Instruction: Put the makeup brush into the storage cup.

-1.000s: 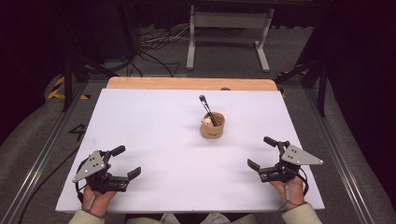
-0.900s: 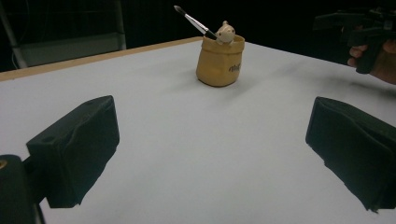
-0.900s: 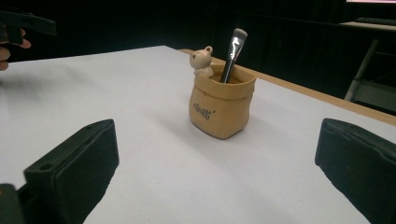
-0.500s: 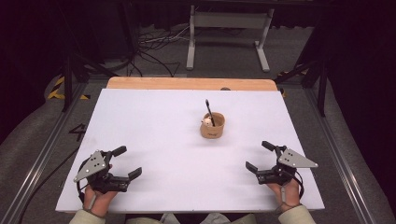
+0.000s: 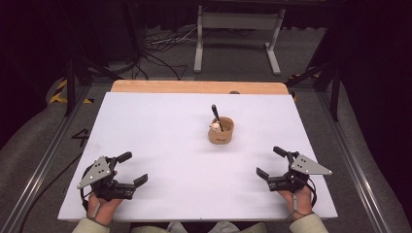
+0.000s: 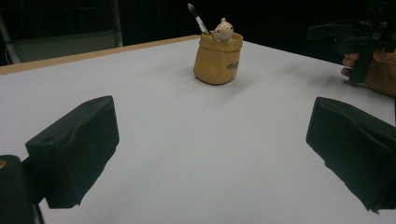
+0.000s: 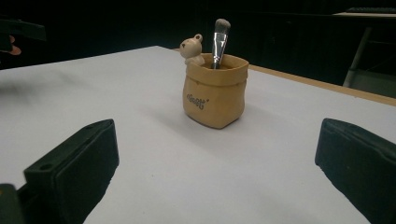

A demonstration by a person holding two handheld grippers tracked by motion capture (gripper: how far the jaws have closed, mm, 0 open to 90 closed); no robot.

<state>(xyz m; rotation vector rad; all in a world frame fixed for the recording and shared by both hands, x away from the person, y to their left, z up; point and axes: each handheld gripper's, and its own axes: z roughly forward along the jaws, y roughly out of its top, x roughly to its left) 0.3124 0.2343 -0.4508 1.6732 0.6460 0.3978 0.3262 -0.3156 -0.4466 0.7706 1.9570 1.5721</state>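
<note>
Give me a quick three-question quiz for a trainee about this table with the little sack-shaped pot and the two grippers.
1. True or false: the brush stands inside the tan pot.
2. Which gripper holds something: A) left gripper, B) right gripper, C) neither?
3. Fill in: a small ____ figure sits at the pot's rim.

Key
1. True; the brush leans out of the pot's mouth.
2. C; the jaws of both stand apart over the bare white table.
3. Bear.
</note>
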